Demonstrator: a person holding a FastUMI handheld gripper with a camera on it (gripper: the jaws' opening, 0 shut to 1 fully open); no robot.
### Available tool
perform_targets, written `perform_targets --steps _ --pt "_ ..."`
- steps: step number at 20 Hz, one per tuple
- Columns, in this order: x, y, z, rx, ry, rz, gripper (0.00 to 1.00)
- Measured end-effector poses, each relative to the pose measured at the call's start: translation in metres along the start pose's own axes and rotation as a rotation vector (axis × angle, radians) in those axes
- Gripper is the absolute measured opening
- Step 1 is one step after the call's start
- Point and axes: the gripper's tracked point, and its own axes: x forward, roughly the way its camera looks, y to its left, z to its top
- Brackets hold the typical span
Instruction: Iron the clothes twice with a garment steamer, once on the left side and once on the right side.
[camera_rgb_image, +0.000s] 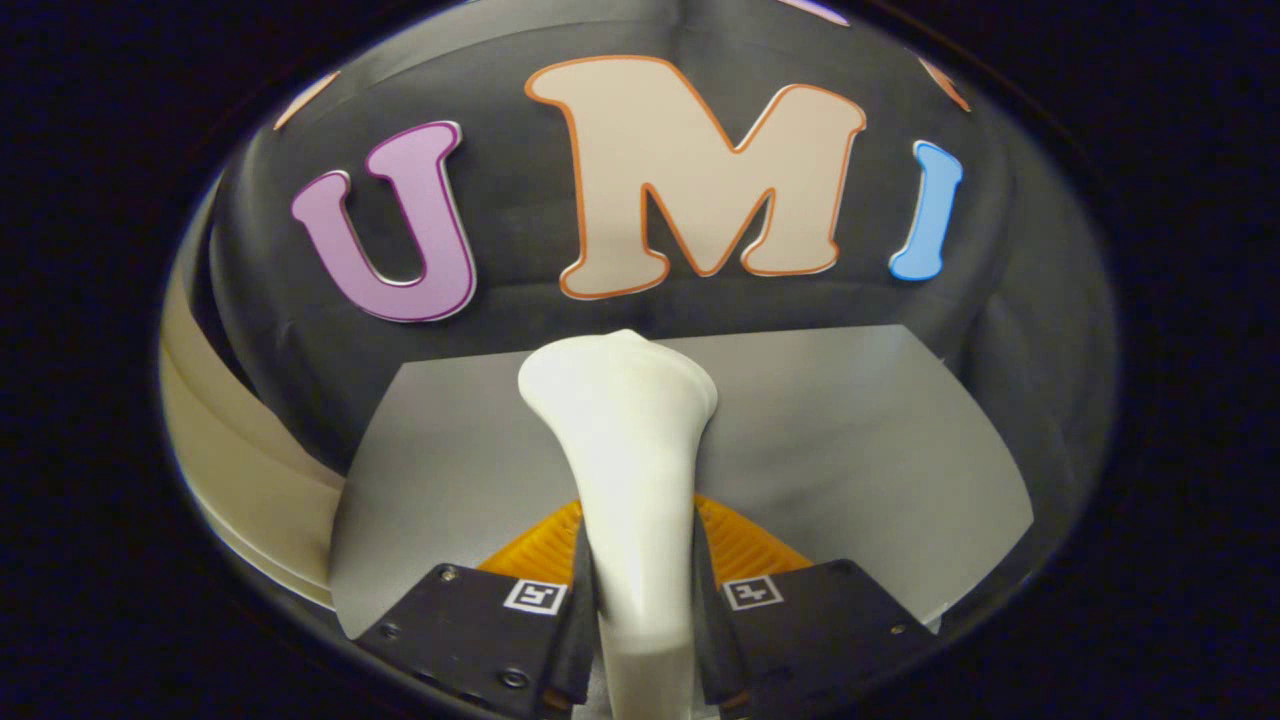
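Observation:
A white garment steamer (620, 420) runs forward between my fingers, its slim handle widening to a broad head at the far end. My gripper (642, 575) is shut on the handle, one finger pressing each side. Beneath and beyond the steamer lies a grey garment (860, 450), spread flat with faint creases. The steamer's head is over the garment's far middle part, near its back edge. Whether the head touches the cloth cannot be told.
Black cloth wall (520, 260) rises straight behind the garment's far edge. A cream curved band (230, 470), like the edge of a table or board, runs along the garment's left side.

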Motion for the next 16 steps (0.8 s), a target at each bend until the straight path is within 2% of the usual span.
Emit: perform_targets --steps 3,8,13,16 --pt "-0.022 0.0 0.02 0.028 -0.165 -0.02 0.41" --pt "-0.099 0.01 0.033 0.024 -0.425 -0.043 0.38" --pt "-0.18 0.042 0.003 -0.009 -0.518 -0.109 0.38" --pt "-0.238 0.078 -0.02 -0.002 -0.55 -0.115 0.38"
